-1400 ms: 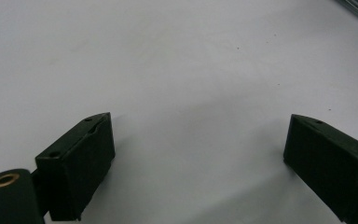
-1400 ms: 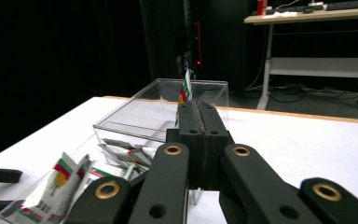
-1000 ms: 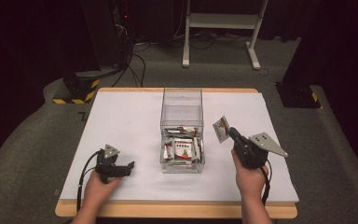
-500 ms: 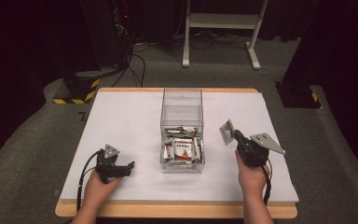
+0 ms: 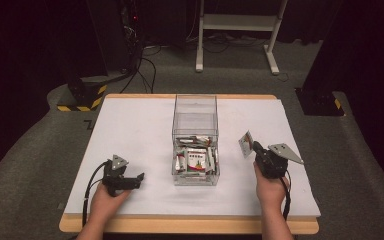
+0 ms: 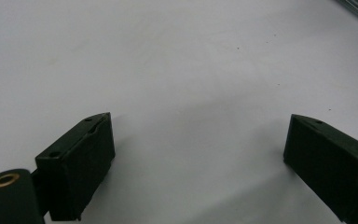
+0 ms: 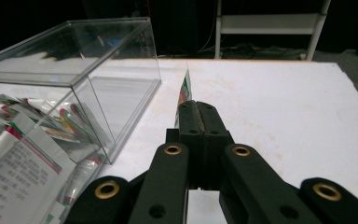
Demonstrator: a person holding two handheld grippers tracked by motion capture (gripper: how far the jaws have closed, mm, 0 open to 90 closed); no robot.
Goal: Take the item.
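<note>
Right gripper (image 5: 250,145) is holding one sachet (image 5: 245,143) to the right of the clear box (image 5: 195,112).

Its jaws are pinching the sachet's edge, clear of the white table (image 5: 130,130). More sachets are lying inside the box. Left gripper (image 5: 139,177) is resting low over bare table, jaws spread wide, gripping nothing.

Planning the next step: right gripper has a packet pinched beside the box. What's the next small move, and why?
Probably lower the right gripper to the bare white table and release. Its fingers pinch one packet, already out of the clear box and above open table on its right.
</note>
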